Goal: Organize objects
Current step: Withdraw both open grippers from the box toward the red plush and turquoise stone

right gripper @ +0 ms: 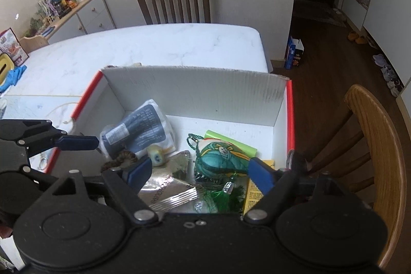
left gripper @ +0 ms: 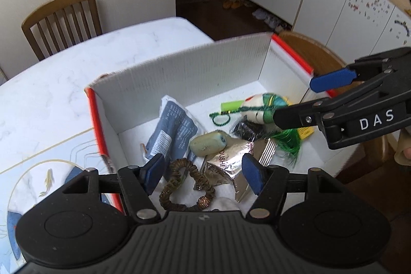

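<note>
Blue-padded jaws, two sets, both parted with nothing between them: the left gripper [left gripper: 203, 173] hangs above the near left part of the box, over a brown beaded hair tie [left gripper: 185, 186]; the right gripper [right gripper: 199, 171] hangs above the near right part, over a green embroidered pouch [right gripper: 221, 156]. Both point steeply down into the box, which suits dropping or sorting items there, and neither pad touches anything. Container: one white corrugated box [left gripper: 195, 68] with red-orange edges, standing on a white marble-look table [left gripper: 77, 63] at the corner nearest a wooden chair [right gripper: 372, 135]. Contents, a single loose layer: blue-and-white packet [left gripper: 172, 127] leaning at the left wall; pale green oblong lump [left gripper: 209, 143] at centre; silver foil sachet [left gripper: 228, 161]; metal fork [left gripper: 267, 153]; lime green tube [left gripper: 232, 105]; black crinkled item [left gripper: 244, 130]; green tassel [left gripper: 290, 143]; yellow pack [right gripper: 254, 194]. By this count the objects look gathered already, and the table beyond the box is mostly bare.
</note>
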